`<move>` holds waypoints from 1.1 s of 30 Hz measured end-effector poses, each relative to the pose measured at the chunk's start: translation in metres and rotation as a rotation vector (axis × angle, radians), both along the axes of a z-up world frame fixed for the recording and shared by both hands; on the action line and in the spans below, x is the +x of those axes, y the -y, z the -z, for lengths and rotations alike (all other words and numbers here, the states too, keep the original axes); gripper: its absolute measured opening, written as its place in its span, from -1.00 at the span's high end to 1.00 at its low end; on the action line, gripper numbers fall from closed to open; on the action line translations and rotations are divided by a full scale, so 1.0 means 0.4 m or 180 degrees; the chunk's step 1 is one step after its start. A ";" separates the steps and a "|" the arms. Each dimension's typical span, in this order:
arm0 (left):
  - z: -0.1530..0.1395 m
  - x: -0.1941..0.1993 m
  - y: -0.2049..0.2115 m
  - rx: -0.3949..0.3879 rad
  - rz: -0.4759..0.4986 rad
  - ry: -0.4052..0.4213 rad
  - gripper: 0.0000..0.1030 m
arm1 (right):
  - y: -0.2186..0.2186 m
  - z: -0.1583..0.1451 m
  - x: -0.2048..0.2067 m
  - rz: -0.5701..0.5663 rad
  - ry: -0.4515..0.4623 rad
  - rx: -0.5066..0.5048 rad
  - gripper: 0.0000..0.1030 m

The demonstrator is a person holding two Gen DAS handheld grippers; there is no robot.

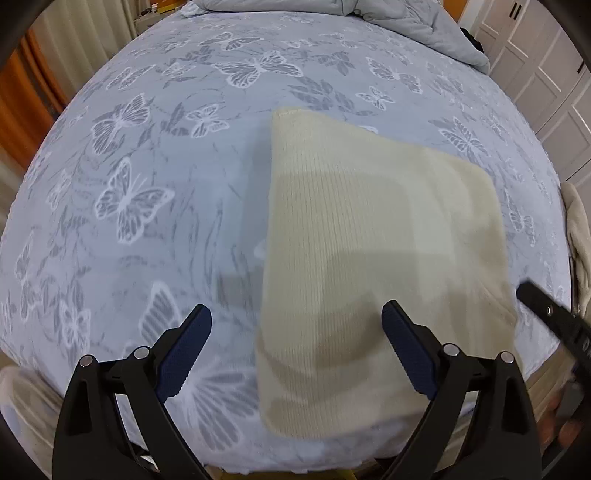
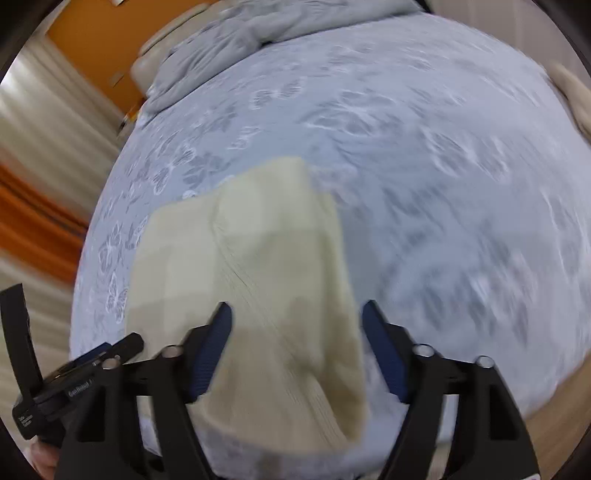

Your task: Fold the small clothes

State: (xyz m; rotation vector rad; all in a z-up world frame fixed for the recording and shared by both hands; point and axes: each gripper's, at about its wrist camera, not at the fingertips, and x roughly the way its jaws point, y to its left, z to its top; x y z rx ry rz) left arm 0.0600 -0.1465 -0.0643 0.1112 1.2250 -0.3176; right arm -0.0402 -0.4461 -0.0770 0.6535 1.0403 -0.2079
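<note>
A cream ribbed knit garment lies folded flat on the butterfly-print bed sheet, near the bed's front edge. My left gripper hovers open over the garment's near left part, its blue pads wide apart and touching nothing. In the right wrist view the same garment shows a folded flap with a diagonal seam. My right gripper is open above the garment's near right part, and the cloth lies below its fingers, not pinched.
A crumpled grey duvet is heaped at the head of the bed. White wardrobe doors stand to the right, and another cream cloth lies at the bed's right edge. An orange wall and pale curtains are on the left.
</note>
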 end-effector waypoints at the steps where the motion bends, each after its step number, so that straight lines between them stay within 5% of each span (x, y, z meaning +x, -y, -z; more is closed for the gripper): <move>1: 0.001 -0.007 0.002 -0.0014 -0.0006 -0.0044 -0.77 | 0.004 0.022 -0.013 0.0011 -0.0080 0.0154 -0.43; 7: 0.015 -0.049 0.017 -0.0071 0.0016 -0.0181 -0.78 | 0.010 0.121 -0.035 0.0135 -0.0271 0.0576 -0.46; 18: 0.070 -0.017 0.023 -0.0305 -0.0040 -0.0402 -0.91 | 0.016 0.213 0.047 0.0116 -0.0019 0.1251 -0.72; 19: 0.080 -0.005 0.015 -0.0402 -0.0089 -0.0469 -0.91 | 0.014 0.218 0.053 0.0112 0.0046 0.1280 -0.89; 24: 0.128 0.049 -0.053 -0.1120 -0.0288 -0.0756 -0.91 | 0.012 0.221 0.087 0.0063 0.0250 0.1262 -0.90; 29: 0.239 0.086 -0.100 -0.1998 -0.0507 -0.1335 -0.91 | 0.018 0.231 0.107 0.0059 0.0368 0.1358 -0.90; 33: 0.238 0.079 -0.084 -0.1981 -0.0531 -0.1216 -0.91 | 0.018 0.235 0.105 0.0081 0.0421 0.1405 -0.90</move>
